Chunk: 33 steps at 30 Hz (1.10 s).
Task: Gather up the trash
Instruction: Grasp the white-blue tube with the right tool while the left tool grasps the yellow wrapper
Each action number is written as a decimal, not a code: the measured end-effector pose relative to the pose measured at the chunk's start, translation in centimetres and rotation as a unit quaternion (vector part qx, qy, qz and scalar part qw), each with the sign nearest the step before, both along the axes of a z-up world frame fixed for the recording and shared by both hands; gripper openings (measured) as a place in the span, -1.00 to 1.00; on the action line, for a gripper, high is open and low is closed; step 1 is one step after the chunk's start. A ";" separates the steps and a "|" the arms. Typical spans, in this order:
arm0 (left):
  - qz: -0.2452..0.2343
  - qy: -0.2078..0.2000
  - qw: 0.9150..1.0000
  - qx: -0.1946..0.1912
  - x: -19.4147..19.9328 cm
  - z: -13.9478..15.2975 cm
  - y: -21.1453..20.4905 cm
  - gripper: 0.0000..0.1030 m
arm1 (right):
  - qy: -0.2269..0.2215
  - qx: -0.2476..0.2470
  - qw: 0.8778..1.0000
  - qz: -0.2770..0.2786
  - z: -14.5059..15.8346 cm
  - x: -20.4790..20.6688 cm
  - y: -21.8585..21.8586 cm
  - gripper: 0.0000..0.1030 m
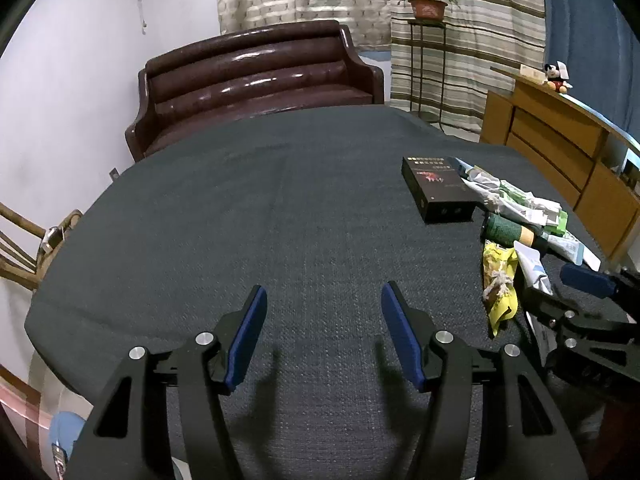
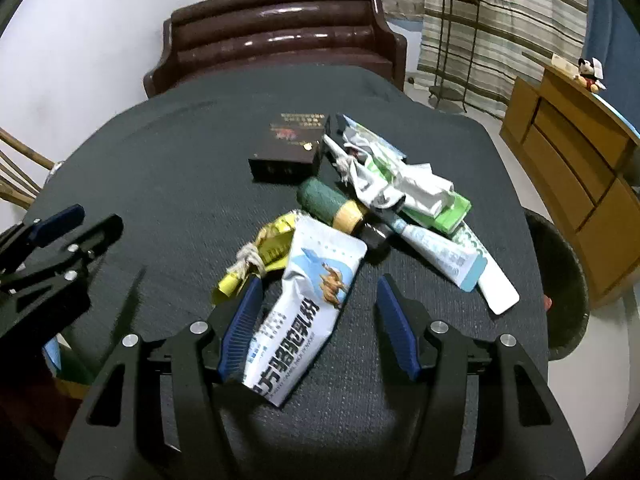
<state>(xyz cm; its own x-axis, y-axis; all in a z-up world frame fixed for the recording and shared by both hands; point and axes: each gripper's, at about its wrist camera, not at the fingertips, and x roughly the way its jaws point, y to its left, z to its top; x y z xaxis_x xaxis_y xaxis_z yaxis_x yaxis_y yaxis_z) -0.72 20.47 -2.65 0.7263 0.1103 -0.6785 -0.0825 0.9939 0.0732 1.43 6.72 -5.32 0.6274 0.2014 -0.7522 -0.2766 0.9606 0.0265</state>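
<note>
A pile of trash lies on the dark table cloth (image 2: 160,160). A white and blue milk-powder pouch (image 2: 304,304) lies between the open jaws of my right gripper (image 2: 318,320), its left edge against the left pad. Beyond it lie a crumpled yellow wrapper (image 2: 264,256), a green roll with a tan band (image 2: 332,204), a black box (image 2: 292,152), crumpled white and green packets (image 2: 404,188) and a flat tube (image 2: 452,256). My left gripper (image 1: 322,320) is open and empty over bare cloth, left of the pile (image 1: 516,216).
A brown leather sofa (image 1: 256,80) stands behind the table. A wooden cabinet (image 1: 560,152) is at the right, a plant stand (image 1: 428,52) by the curtain. A dark round bin (image 2: 560,280) sits right of the table. A wooden chair (image 1: 20,248) is at the left.
</note>
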 end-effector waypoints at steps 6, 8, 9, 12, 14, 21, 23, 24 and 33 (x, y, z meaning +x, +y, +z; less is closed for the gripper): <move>-0.010 0.003 1.000 -0.004 -0.2 -0.4 -0.7 0.17 | 0.009 -0.004 1.000 -0.001 -0.3 0.1 0.0 0.03; -0.014 0.005 1.000 -0.005 -0.2 -0.5 -1.1 0.17 | 0.012 -0.004 1.000 0.001 -0.4 0.0 0.1 -0.06; -0.016 0.005 1.000 -0.005 -0.3 -0.4 -1.1 0.17 | 0.013 -0.003 1.000 0.002 -0.4 -0.1 0.0 -0.09; -0.018 0.005 1.000 -0.005 -0.3 -0.4 -1.4 0.17 | 0.016 0.003 1.000 0.002 -0.3 -0.2 -0.3 -0.15; -0.019 0.005 1.000 -0.007 -0.2 -0.4 -1.5 0.17 | 0.016 0.008 1.000 0.001 -0.3 -0.4 -0.5 -0.23; -0.024 0.005 1.000 -0.011 -0.4 -0.2 -2.4 0.17 | 0.008 0.018 1.000 0.008 0.2 -1.2 -1.0 -0.71; -0.026 0.005 1.000 -0.011 -0.4 -0.2 -2.7 0.17 | 0.006 0.022 1.000 0.008 0.3 -1.3 -1.2 -0.73; -0.027 0.005 1.000 -0.012 -0.4 -0.2 -2.7 0.17 | 0.005 0.024 1.000 0.008 0.5 -1.4 -1.4 -0.74; -0.039 0.002 0.999 -0.018 -0.3 0.1 -4.3 0.17 | -0.015 0.038 0.999 0.003 1.7 -1.9 -2.9 -0.75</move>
